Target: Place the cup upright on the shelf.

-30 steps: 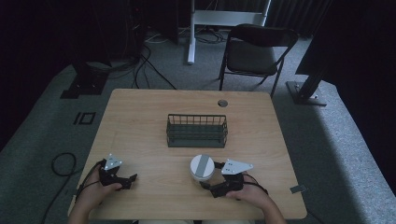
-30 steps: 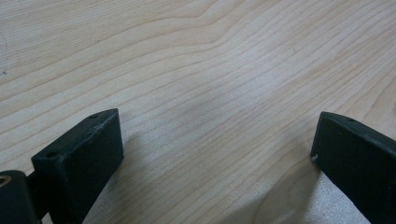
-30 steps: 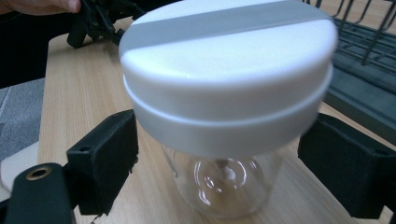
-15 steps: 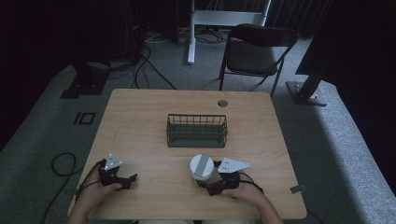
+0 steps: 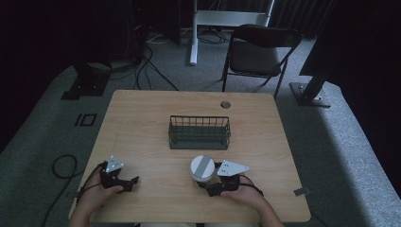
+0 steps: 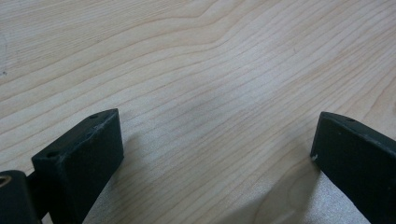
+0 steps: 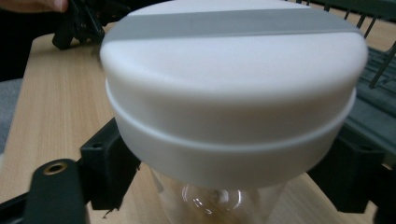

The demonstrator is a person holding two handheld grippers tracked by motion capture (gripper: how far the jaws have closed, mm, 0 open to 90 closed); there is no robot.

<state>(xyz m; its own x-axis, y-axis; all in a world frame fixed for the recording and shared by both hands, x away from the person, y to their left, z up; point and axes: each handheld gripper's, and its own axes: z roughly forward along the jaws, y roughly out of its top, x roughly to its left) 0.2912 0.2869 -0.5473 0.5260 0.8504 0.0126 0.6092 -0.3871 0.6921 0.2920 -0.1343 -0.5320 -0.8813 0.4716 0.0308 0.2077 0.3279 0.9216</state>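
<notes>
The high view shows a white-lidded jar (image 5: 202, 168) on the tabletop (image 5: 142, 118) near its front edge, just in front of a wire basket (image 5: 199, 133), with the right tongs (image 5: 208, 182) beside it. The right gripper view adds detail: the jar has a clear body, a grey stripe crosses the lid, and the jaws flank the body below the lid; contact cannot be confirmed. The left tongs (image 6: 212, 154) are released, over bare wood grain at front left. Beyond the tabletop: grey carpet, a folding chair (image 5: 257, 52), cables.
</notes>
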